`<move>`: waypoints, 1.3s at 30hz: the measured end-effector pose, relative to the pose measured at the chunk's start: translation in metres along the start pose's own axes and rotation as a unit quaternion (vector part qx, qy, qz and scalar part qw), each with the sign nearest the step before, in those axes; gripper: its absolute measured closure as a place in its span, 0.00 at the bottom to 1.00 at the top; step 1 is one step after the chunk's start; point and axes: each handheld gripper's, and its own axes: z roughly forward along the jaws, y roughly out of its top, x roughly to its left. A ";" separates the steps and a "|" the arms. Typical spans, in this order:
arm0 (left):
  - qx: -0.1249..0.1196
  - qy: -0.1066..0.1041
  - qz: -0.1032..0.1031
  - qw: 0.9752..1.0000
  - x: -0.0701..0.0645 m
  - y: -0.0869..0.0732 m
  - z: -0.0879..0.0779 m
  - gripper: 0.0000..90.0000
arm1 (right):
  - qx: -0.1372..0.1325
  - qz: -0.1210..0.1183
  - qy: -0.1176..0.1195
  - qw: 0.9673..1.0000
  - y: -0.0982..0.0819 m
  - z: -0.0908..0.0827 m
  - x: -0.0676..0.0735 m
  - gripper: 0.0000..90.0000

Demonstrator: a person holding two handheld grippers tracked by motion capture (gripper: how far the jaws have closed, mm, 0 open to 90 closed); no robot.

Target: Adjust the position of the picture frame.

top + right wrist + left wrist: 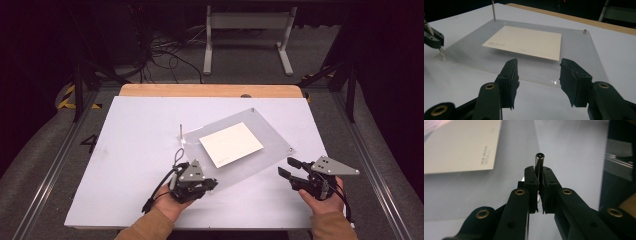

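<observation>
A clear acrylic plate (pixel 270 131) lies askew on the white table, with a cream card (pixel 231 144) on it. A tall metal pin (pixel 181 131) stands upright at its left corner. Short studs (pixel 290 149) sit at two other corners. My left gripper (pixel 212 184) is at the plate's near corner, shut on a second metal pin (pixel 539 157) that shows end-on between its pads. In the right gripper view this pin (pixel 442 52) reaches down to the plate's corner. My right gripper (pixel 287 167) is open just off the plate's right edge, nothing between its fingers (pixel 509 75).
The white table top (pixel 130 150) has bare room left of the plate and along the front. A wooden strip (pixel 210 90) runs along the far edge. Beyond it are a grey frame's legs (pixel 247 35) and cables on the floor.
</observation>
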 end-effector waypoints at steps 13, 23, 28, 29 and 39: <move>-0.016 0.090 -0.072 0.993 0.061 -0.029 -0.041 0.94 | 0.012 -0.006 0.023 1.000 0.004 0.006 0.000 0.67; -0.012 0.149 -0.125 0.981 0.100 -0.048 -0.043 0.94 | 0.022 -0.005 0.025 0.999 0.001 0.005 0.003 0.68; 0.003 0.179 -0.139 0.974 0.112 -0.057 -0.041 0.94 | 0.028 -0.008 0.031 0.999 0.002 0.007 0.003 0.70; 0.005 0.183 -0.140 0.973 0.113 -0.058 -0.040 0.94 | 0.031 -0.009 0.034 0.999 0.003 0.009 0.003 0.70; 0.007 0.194 -0.144 0.970 0.114 -0.065 -0.042 0.76 | 0.074 -0.023 0.055 0.995 0.012 0.032 0.004 0.82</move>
